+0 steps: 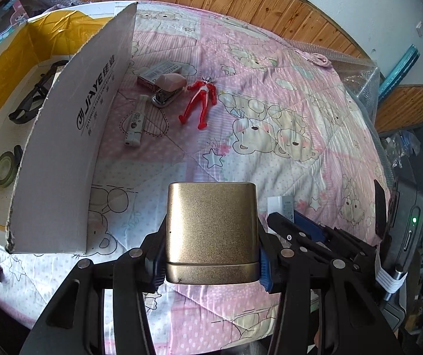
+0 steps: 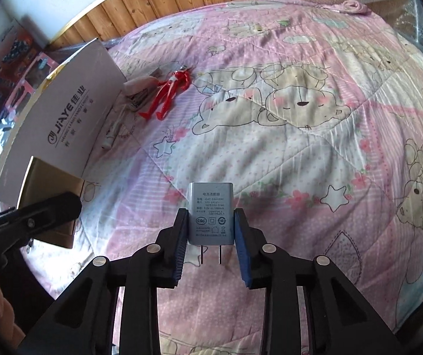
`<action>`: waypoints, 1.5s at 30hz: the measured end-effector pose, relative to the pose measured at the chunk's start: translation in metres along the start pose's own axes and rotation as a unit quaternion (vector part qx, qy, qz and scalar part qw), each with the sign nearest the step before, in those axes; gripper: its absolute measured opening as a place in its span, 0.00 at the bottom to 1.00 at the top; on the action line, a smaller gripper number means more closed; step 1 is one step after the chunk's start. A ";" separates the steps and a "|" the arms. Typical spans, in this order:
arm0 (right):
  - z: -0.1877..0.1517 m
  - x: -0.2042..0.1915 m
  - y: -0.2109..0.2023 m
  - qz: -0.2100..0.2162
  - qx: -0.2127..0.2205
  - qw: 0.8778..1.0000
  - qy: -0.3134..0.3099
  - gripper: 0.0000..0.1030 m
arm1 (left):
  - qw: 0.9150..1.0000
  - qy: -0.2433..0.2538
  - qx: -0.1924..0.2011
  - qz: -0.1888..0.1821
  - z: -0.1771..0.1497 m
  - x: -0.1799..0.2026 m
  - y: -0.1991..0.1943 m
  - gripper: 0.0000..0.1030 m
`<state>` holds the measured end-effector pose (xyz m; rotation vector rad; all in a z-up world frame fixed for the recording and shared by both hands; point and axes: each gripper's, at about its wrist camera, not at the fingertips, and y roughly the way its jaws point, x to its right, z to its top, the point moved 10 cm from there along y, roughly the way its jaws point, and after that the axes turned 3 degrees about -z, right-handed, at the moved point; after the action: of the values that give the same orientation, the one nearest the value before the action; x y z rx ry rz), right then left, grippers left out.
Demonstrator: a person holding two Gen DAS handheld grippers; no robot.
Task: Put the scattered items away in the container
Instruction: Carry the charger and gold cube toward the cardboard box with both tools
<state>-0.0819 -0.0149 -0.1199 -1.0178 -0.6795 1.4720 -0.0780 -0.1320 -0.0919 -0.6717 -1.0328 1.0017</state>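
Here the left hand-held gripper point(image 1: 211, 254) clamps a gold box point(image 1: 211, 230) and the right hand-held gripper point(image 2: 211, 236) a grey charger point(image 2: 210, 213), both above the bed point(image 2: 270, 148); either could snag the cardboard container's point(image 1: 72, 136) raised flap.

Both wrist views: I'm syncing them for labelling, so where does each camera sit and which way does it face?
Left wrist: on the left gripper, looking along its fingers across the quilt toward the box; it grips a gold case; the right gripper shows alongside.
Right wrist: on the right gripper, facing over the quilt; it grips a grey charger; the left gripper shows at left.
Shared: box, red figure, stapler, gold case.
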 end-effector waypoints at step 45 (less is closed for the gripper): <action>0.009 -0.137 -0.109 0.075 0.067 0.990 -0.097 0.30 | 0.995 -0.014 0.094 -0.007 0.001 -0.044 -0.117 0.48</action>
<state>-0.0446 -0.1294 0.0075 -0.8437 -0.6430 1.7403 -0.0451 -0.2206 -0.0095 -0.4955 -0.9523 1.0835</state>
